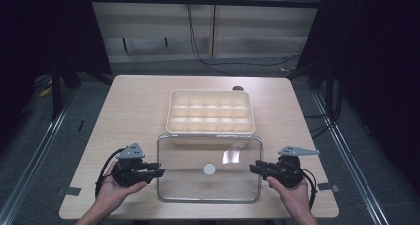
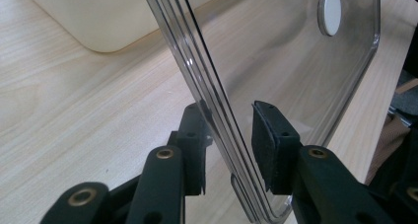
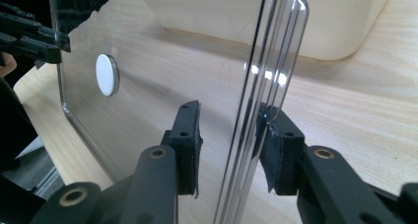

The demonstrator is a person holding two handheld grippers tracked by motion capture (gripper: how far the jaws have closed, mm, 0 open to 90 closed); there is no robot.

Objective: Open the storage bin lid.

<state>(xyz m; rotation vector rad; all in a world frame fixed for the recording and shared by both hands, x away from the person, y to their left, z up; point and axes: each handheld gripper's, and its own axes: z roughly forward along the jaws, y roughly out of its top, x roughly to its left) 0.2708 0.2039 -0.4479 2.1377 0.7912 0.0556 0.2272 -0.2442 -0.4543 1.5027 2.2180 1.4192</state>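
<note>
While the clear lid lies on the table, left gripper and right gripper bracket its edges — jaws narrowly parted, pads not clamping.

The person's forearms are cut off by the bottom edge of the high view, both hands showing from the wrist up. The near corners of the pale wooden worktop run close to that same edge. In the left gripper view, the clear rectangular plastic lid runs out of frame at top and bottom, and the cream compartmented plastic tray is cropped to one rounded corner. Whether the lid's rim touches the right tongs' far pad cannot be told.
</note>
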